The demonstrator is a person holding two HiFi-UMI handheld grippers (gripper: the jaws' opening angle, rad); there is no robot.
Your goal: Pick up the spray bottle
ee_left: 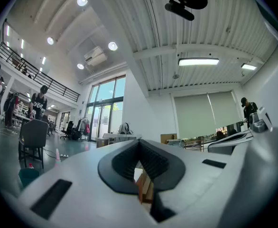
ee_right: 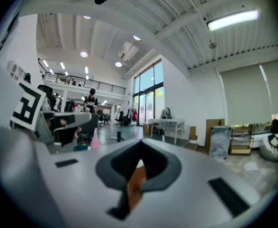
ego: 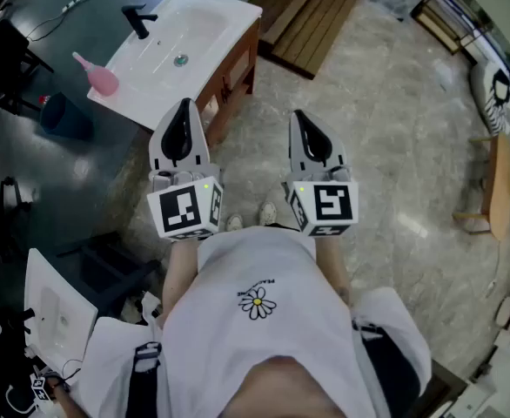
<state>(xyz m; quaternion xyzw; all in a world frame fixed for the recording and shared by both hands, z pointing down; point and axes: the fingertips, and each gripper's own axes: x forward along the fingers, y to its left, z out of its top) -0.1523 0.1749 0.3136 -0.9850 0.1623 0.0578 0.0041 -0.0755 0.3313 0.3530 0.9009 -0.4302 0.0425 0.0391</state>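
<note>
The pink spray bottle (ego: 99,76) stands at the near left end of a white washbasin top (ego: 211,37), far ahead of both grippers. In the right gripper view the bottle (ee_right: 95,140) shows small and distant, left of the jaws. A small pink shape (ee_left: 57,155) far off in the left gripper view may be the same bottle. My left gripper (ego: 182,111) and right gripper (ego: 300,118) are held side by side before the person's body, pointing forward. Both are shut with nothing between their jaws, as the left (ee_left: 140,146) and right (ee_right: 140,150) gripper views show.
A black tap (ego: 138,16) rises from the basin, which sits on a wooden cabinet (ego: 231,78). A teal bin (ego: 63,116) stands left of it. Wooden planks (ego: 312,16) lie beyond, a wooden stool (ego: 497,181) at right, a white chair (ego: 57,310) near left.
</note>
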